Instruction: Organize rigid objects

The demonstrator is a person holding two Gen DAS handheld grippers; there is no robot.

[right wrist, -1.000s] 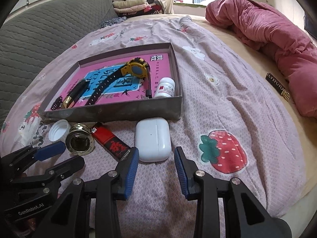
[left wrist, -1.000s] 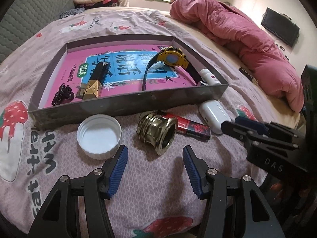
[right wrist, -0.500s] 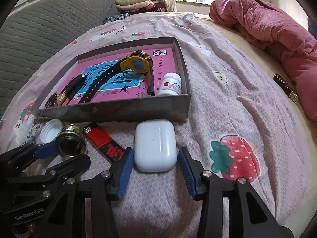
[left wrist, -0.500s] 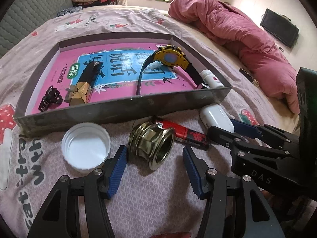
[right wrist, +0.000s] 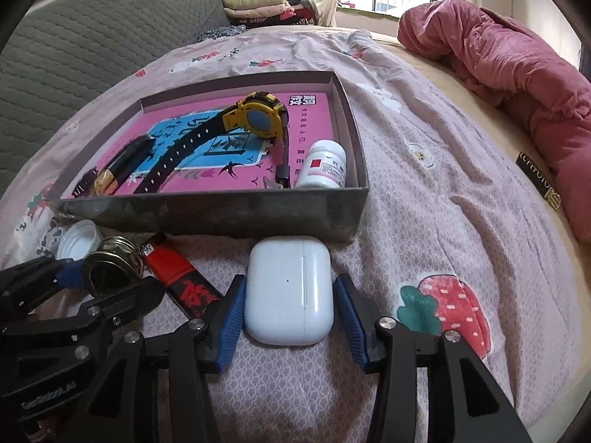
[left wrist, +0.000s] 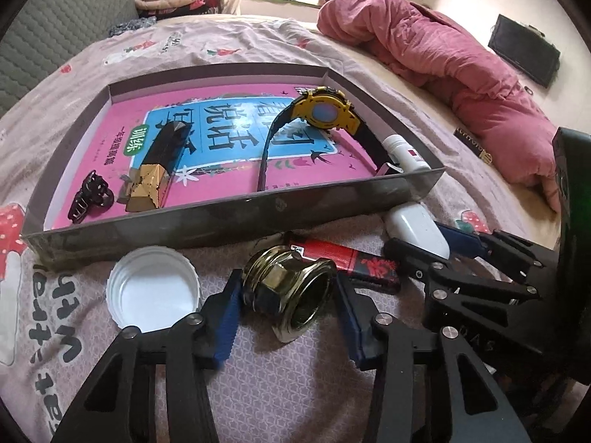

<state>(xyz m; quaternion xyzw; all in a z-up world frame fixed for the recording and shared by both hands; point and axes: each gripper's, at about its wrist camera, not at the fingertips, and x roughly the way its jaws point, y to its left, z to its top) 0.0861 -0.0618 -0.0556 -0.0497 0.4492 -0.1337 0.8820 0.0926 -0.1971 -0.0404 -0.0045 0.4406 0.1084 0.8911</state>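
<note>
A shallow grey box (left wrist: 236, 217) (right wrist: 221, 214) with a pink book inside lies on the bed. It holds a yellow watch (left wrist: 325, 114) (right wrist: 258, 118), a black-and-gold lipstick (left wrist: 159, 162), a black hair clip (left wrist: 88, 199) and a white pill bottle (right wrist: 325, 166). In front of it lie a white cap (left wrist: 153, 291), a brass nut (left wrist: 291, 291) (right wrist: 110, 269), a red lighter (left wrist: 347, 262) (right wrist: 184, 277) and a white earbud case (right wrist: 290, 291) (left wrist: 417, 229). My left gripper (left wrist: 286, 310) is open, its jaws either side of the brass nut. My right gripper (right wrist: 290, 306) is open, straddling the earbud case.
A rumpled pink quilt (left wrist: 443, 55) (right wrist: 517, 74) lies at the right of the bed. A grey padded headboard (right wrist: 74, 55) stands at the left. Folded clothes (right wrist: 258, 3) sit by the window. A dark strap (right wrist: 539, 184) lies near the quilt.
Both grippers have moved forward. The left jaws now flank the brass nut and the right jaws now flank the earbud case. Both stay open.
</note>
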